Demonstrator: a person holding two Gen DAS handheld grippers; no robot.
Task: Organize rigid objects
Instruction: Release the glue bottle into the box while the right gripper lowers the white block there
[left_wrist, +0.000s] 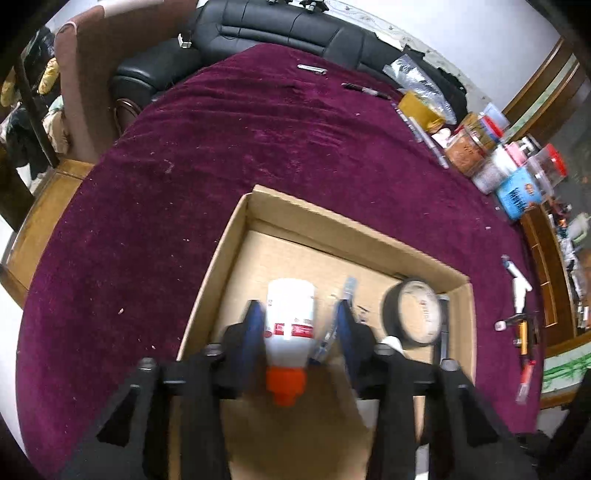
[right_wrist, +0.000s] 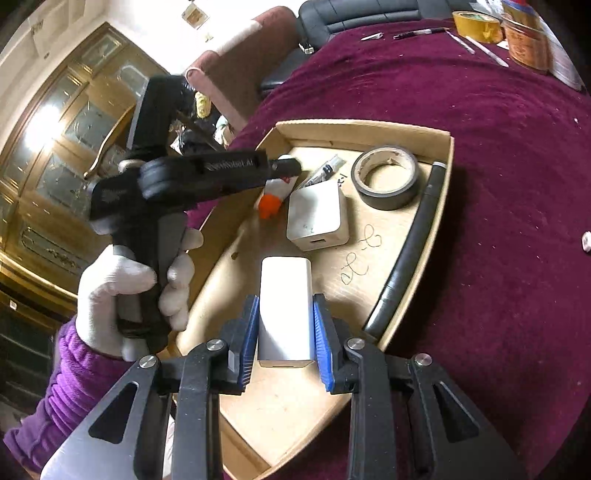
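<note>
Purple sleeve and a white glove (right_wrist: 122, 291) are showing at the left of the right wrist view — that hand is gripping the left gripper (right_wrist: 284, 166) over the cardboard box (right_wrist: 369, 127). Its fingers (left_wrist: 255, 325) are standing spread around a white bottle with an orange cap (left_wrist: 290, 325); no pinch is visible. Further right in the box, a white adapter (right_wrist: 317, 218), a roll of dark tape (right_wrist: 386, 177) and a long black bar (right_wrist: 410, 251) are lying on the floor of it. The right gripper (right_wrist: 286, 332) is pinching a white block (right_wrist: 284, 306) — low centre, above the box. The counter (left_wrist: 258, 129) is wearing a maroon cloth.
</note>
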